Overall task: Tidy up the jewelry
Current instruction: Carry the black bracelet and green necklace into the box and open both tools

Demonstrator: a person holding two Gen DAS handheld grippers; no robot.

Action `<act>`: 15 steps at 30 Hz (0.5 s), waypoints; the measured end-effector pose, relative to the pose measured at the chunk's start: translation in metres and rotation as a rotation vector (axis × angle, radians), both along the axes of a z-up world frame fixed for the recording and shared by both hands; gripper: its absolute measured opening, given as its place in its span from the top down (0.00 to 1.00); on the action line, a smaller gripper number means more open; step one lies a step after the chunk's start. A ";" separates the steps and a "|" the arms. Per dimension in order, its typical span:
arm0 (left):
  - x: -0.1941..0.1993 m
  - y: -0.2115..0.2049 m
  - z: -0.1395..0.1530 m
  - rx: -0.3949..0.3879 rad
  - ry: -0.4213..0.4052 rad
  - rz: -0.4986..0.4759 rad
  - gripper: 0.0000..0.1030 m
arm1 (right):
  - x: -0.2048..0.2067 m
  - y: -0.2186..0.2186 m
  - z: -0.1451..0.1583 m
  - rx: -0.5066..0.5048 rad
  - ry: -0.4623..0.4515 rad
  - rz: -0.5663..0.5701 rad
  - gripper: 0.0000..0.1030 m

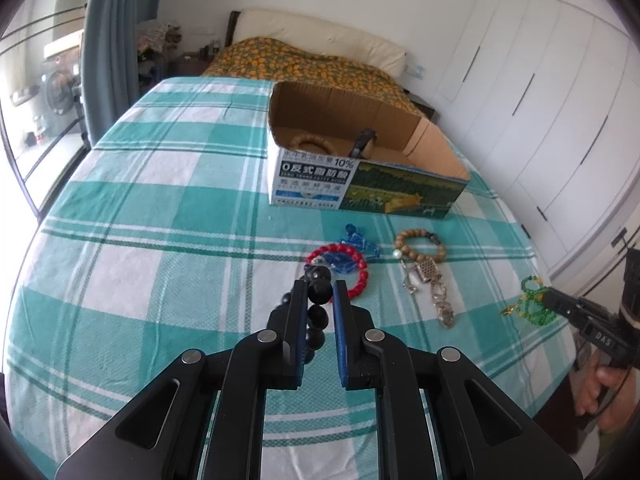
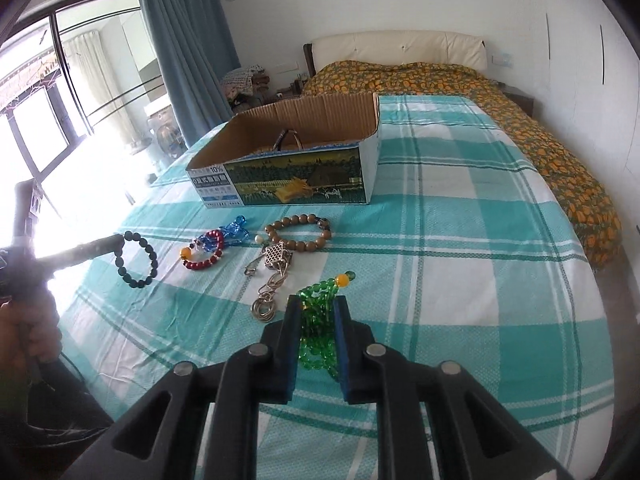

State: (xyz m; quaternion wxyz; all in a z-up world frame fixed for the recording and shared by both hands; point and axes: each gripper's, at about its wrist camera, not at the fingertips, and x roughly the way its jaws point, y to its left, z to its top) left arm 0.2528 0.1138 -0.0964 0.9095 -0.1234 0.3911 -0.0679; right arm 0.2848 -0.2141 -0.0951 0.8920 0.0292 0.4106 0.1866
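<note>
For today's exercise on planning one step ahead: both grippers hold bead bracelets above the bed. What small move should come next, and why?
Probably carry both forward over the open cardboard box. The left gripper is shut on the black round-bead bracelet, the right gripper on the green glass-bead bracelet, and the box already holds a brown wooden bracelet.

Bedroom in a home. Shown by: a bed spread with a teal plaid sheet, an orange-patterned quilt, a cream padded headboard, white wardrobe doors, blue curtain, large window.
</note>
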 end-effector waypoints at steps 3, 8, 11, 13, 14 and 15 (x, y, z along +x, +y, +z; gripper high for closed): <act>-0.007 -0.004 0.013 -0.002 -0.030 0.003 0.90 | -0.006 0.000 0.008 0.012 -0.015 0.002 0.85; -0.015 -0.005 0.022 -0.008 -0.053 0.005 0.90 | -0.015 0.003 0.017 0.010 -0.036 0.008 0.85; -0.020 -0.005 0.024 -0.008 -0.057 0.005 0.90 | -0.019 0.006 0.019 0.003 -0.039 0.013 0.85; -0.021 -0.006 0.025 -0.006 -0.057 0.001 0.90 | -0.022 0.009 0.020 0.001 -0.045 0.016 0.85; -0.021 -0.007 0.025 -0.003 -0.057 -0.001 0.90 | -0.023 0.011 0.020 0.000 -0.049 0.019 0.85; -0.020 -0.008 0.026 0.000 -0.057 -0.003 0.90 | -0.025 0.012 0.020 -0.001 -0.052 0.021 0.85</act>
